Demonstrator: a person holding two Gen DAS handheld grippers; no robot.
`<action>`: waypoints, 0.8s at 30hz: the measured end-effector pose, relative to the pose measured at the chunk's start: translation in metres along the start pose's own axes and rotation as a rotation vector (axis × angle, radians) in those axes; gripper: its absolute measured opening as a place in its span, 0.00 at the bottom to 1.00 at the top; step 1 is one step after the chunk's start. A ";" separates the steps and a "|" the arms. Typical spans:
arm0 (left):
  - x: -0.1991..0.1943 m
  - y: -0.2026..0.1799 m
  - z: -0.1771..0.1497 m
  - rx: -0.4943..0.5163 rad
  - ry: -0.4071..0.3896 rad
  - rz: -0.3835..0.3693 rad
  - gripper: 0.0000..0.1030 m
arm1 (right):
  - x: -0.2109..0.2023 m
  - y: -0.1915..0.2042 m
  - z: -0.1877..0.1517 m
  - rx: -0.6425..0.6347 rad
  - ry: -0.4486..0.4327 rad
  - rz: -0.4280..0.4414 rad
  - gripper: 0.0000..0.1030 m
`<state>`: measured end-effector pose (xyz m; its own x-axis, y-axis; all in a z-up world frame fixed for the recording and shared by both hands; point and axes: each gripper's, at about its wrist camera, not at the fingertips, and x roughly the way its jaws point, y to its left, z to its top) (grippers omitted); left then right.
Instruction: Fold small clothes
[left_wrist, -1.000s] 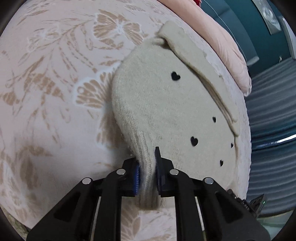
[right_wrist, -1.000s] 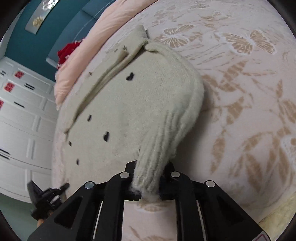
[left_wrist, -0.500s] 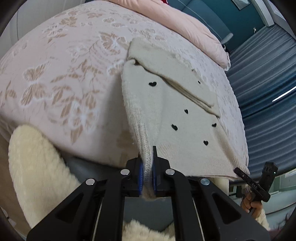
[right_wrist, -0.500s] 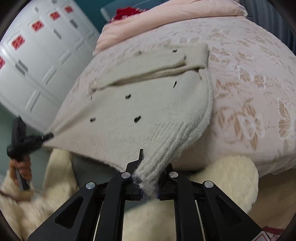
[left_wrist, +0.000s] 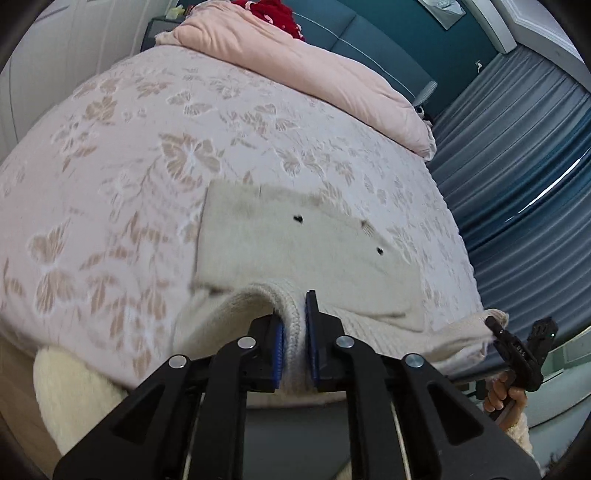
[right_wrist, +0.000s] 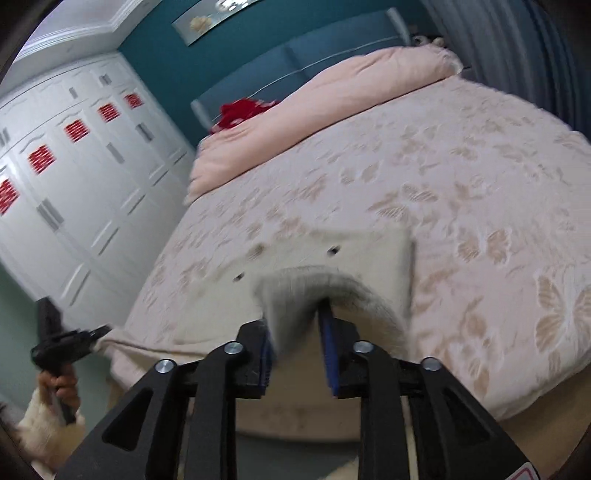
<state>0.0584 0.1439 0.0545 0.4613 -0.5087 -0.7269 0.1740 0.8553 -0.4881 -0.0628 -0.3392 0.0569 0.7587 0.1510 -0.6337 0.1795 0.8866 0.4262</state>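
The cream sweater (left_wrist: 295, 251) with small black hearts lies on the flowered bed (left_wrist: 147, 155), toward its near edge. The left gripper (left_wrist: 294, 341) has its jaws pressed together on the ribbed hem at 6 o'clock, lifting it off the bed. The right gripper (right_wrist: 295, 350) grips the hem's other corner, its jaws parted only by the cloth's thickness. A pink duvet (right_wrist: 332, 92) sits at 12 o'clock.
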 end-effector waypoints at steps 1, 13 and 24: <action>0.021 -0.001 0.009 0.029 -0.020 0.025 0.15 | 0.019 -0.010 0.006 0.045 -0.028 -0.080 0.47; 0.115 0.025 0.026 0.135 0.002 0.202 0.85 | 0.103 -0.025 -0.012 0.014 0.101 -0.208 0.66; 0.172 0.040 0.022 0.115 0.157 0.177 0.10 | 0.160 -0.024 -0.015 -0.115 0.192 -0.354 0.13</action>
<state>0.1636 0.0923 -0.0797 0.3537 -0.3519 -0.8666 0.2047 0.9332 -0.2954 0.0446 -0.3298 -0.0649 0.5306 -0.1028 -0.8414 0.3288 0.9399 0.0925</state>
